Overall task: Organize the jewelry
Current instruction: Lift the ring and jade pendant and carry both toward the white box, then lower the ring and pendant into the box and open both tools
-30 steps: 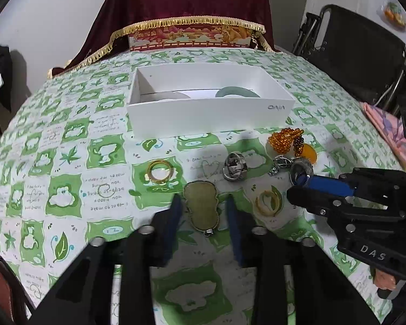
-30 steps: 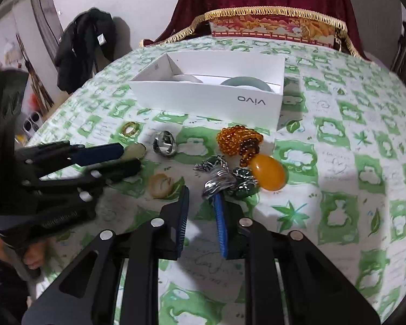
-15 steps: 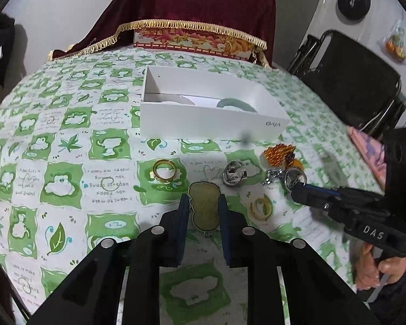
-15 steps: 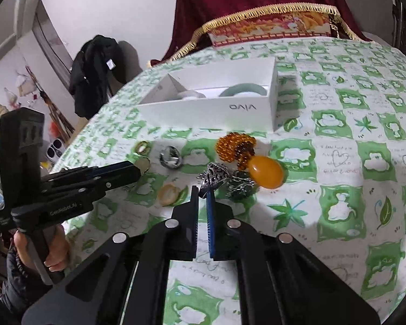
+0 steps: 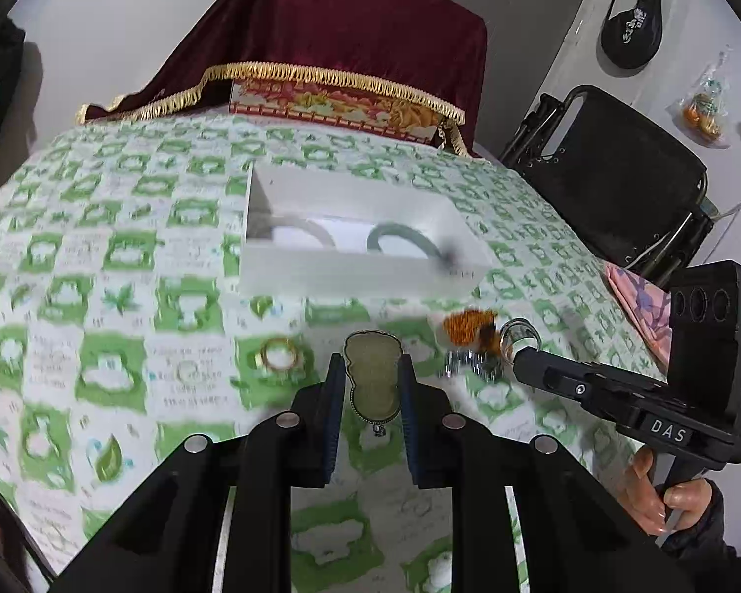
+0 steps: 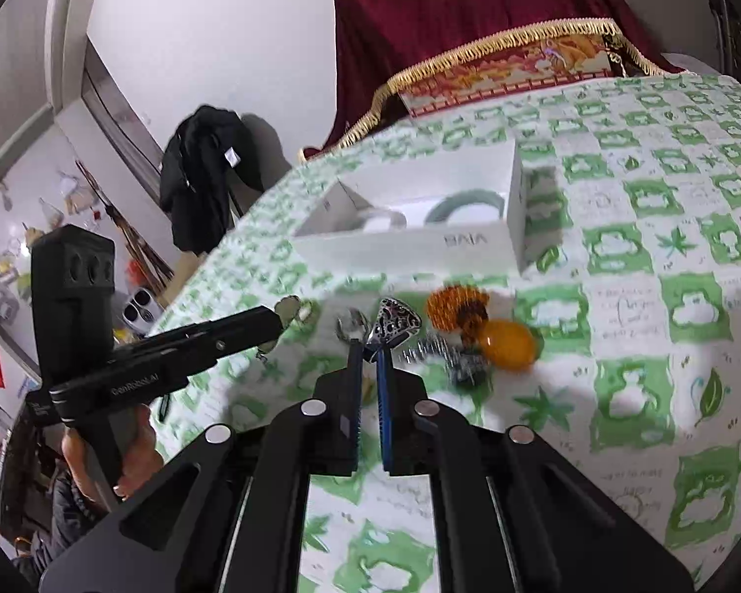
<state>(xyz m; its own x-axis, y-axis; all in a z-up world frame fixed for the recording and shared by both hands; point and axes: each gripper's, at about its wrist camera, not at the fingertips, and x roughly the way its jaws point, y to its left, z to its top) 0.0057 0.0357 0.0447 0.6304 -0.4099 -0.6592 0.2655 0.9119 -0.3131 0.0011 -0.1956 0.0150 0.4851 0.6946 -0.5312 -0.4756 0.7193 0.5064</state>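
While the left gripper (image 5: 372,370) clamps the pendant (image 5: 373,378) (lengthwise between its jaws), the right gripper (image 6: 369,346) pinches the filigree ring (image 6: 395,321).

On the counter (image 5: 123,257) the box (image 5: 360,272) sits behind the loose pieces, two bangles (image 5: 400,242) inside it. In front, the ring (image 5: 277,353) lies left of the pendant (image 5: 373,375); the beads (image 5: 464,326) lie right of it, seemingly touching a blurred chain (image 5: 469,363).

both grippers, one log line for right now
left gripper: shut on gourd pendant | right gripper: shut on silver filigree pendant | white box: two bangles inside
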